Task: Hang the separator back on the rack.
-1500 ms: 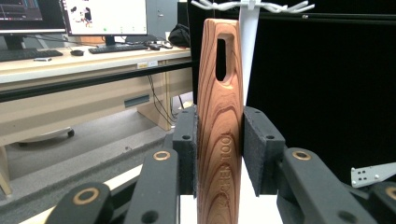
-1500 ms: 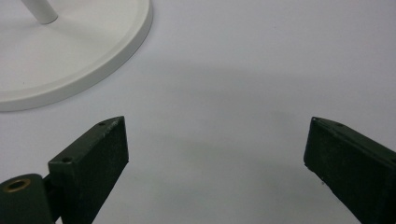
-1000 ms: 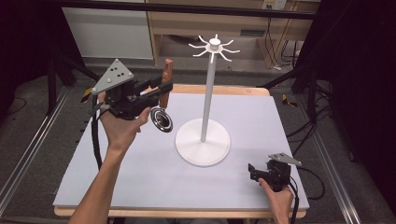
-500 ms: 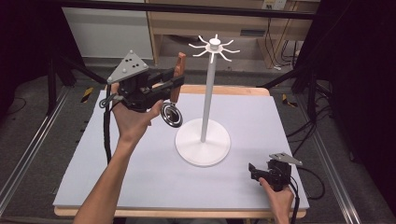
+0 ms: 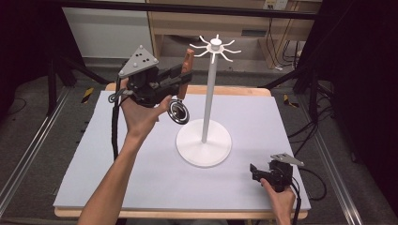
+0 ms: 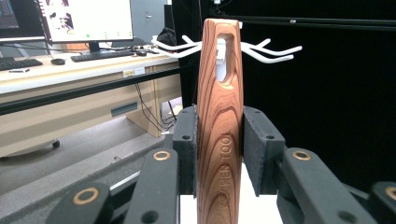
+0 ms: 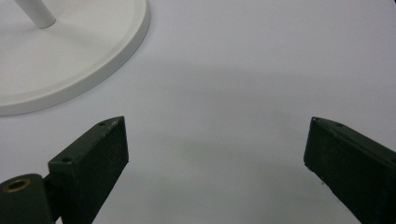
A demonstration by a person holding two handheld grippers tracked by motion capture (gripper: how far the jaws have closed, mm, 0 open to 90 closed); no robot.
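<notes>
While the person holds a gripper in each hand, the views give this:

High view: left gripper (image 5: 180, 80) raised over the surface (image 5: 94, 159), grasping a pizza cutter (image 5: 183, 91) by its wooden handle; steel wheel hangs below, near the white hook stand (image 5: 209, 93).
Left gripper view: both pads press the wooden handle (image 6: 219, 126); its hanging slot sits level with the stand's hooks (image 6: 275, 52).
Right gripper view: right gripper (image 7: 215, 163) released, jaws wide apart above bare surface, beside the stand's base (image 7: 84, 51).
</notes>
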